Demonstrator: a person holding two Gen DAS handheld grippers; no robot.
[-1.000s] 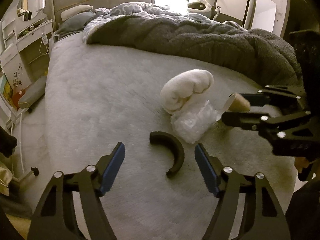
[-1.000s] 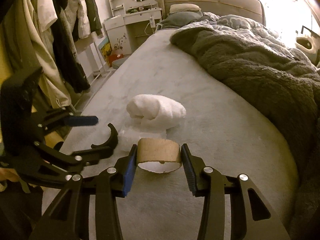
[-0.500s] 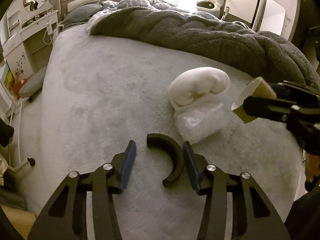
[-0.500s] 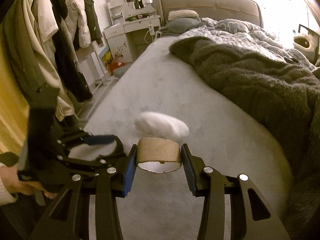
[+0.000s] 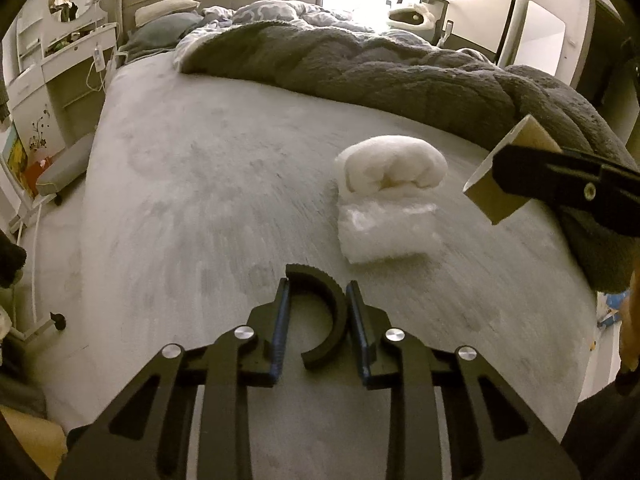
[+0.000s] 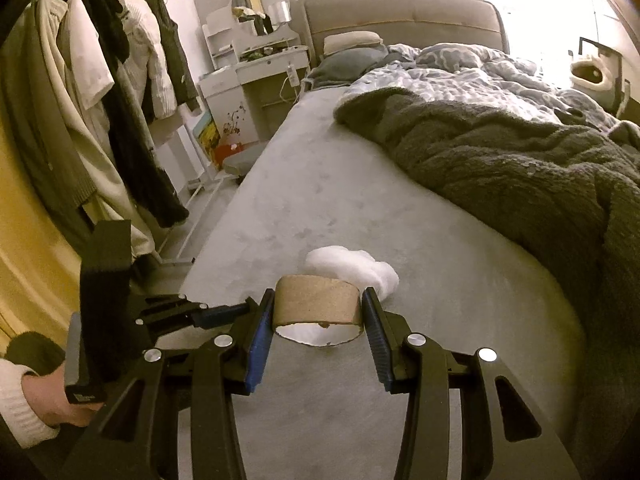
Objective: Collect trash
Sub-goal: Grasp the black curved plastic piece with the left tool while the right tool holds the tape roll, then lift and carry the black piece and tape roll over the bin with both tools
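Left gripper (image 5: 316, 316) has just been closing its jaws and now pinches the black curved piece (image 5: 326, 312) across its arc, so we can lift it off the bed (image 5: 200, 184). Right gripper (image 6: 318, 320) clamps the cardboard tube (image 6: 316, 300) by its sides, raised clear; plastic wrapper (image 5: 380, 228) lies ahead of our left gripper.

Left gripper (image 5: 316, 316), lower centre: matte black cut-out arms, round silver screws, blue ribbed pads (image 5: 282, 320). Right gripper (image 6: 319, 322), lower centre: same black frame, silver screws, blue pads (image 6: 258, 344). Lower left: white knit cuff (image 6: 18, 404) under dark sleeve (image 6: 34, 350).
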